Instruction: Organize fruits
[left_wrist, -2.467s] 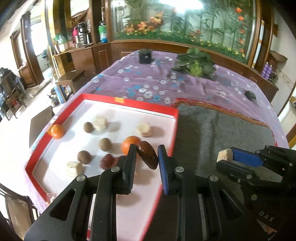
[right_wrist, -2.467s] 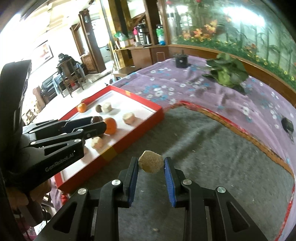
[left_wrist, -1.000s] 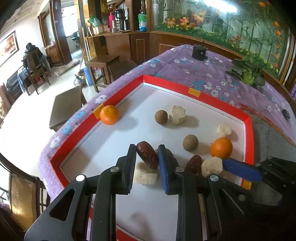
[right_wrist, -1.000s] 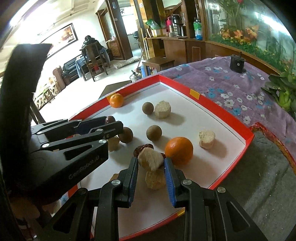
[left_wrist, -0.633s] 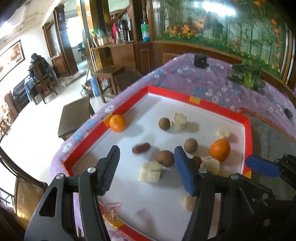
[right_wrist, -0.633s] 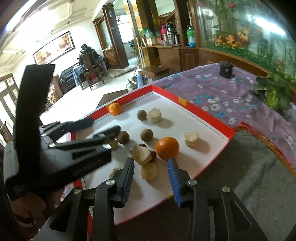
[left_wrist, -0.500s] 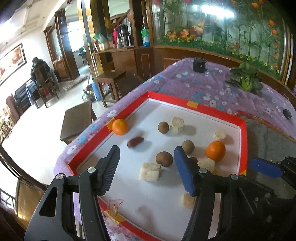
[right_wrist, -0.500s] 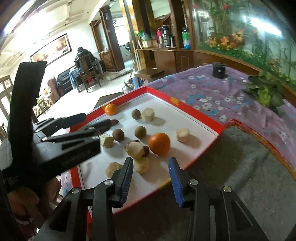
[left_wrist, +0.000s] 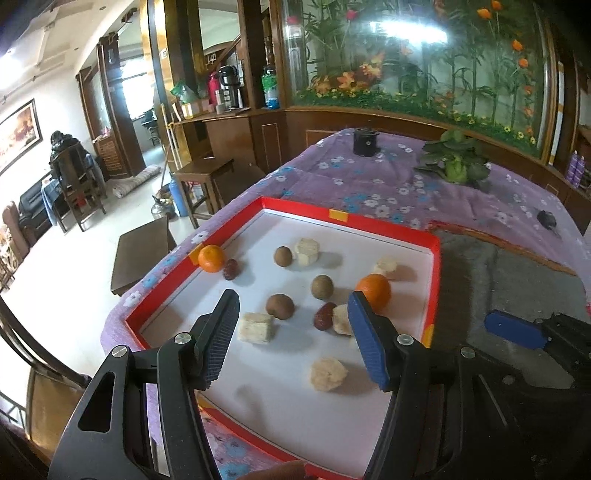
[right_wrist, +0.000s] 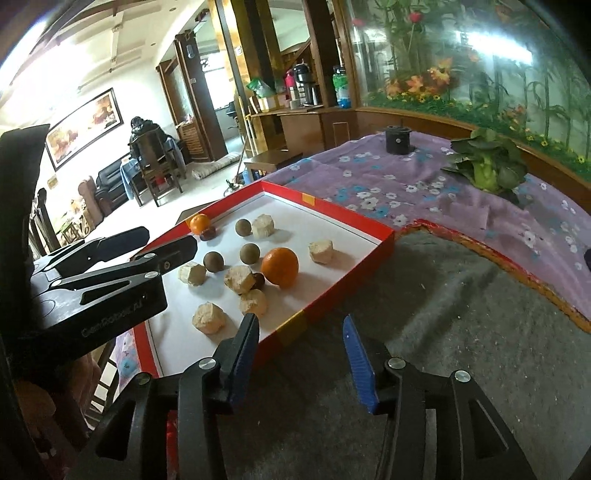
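You have the red-rimmed tray (left_wrist: 436, 258) at the near corner of the purple floral tablecloth (left_wrist: 388, 184), with a grey mat (right_wrist: 443, 314) just beside it on the right. All the fruit in view lies loose on the tray's white floor: two oranges, one by the far rim (left_wrist: 211, 258) and one larger (right_wrist: 280, 266); round brown fruits (left_wrist: 280, 305); pale chunks (right_wrist: 208, 317); and dark red dates (left_wrist: 325, 315).

Your left gripper (left_wrist: 291, 334) hangs over the tray with jaws well apart and nothing between them. Your right gripper (right_wrist: 300, 354) sits over the mat at the tray's near edge, jaws opening, also empty.

This looks like the gap between placements. Nothing is sorted by kind yet, so the next move likely calls for picking one loose piece and closing squarely on it.
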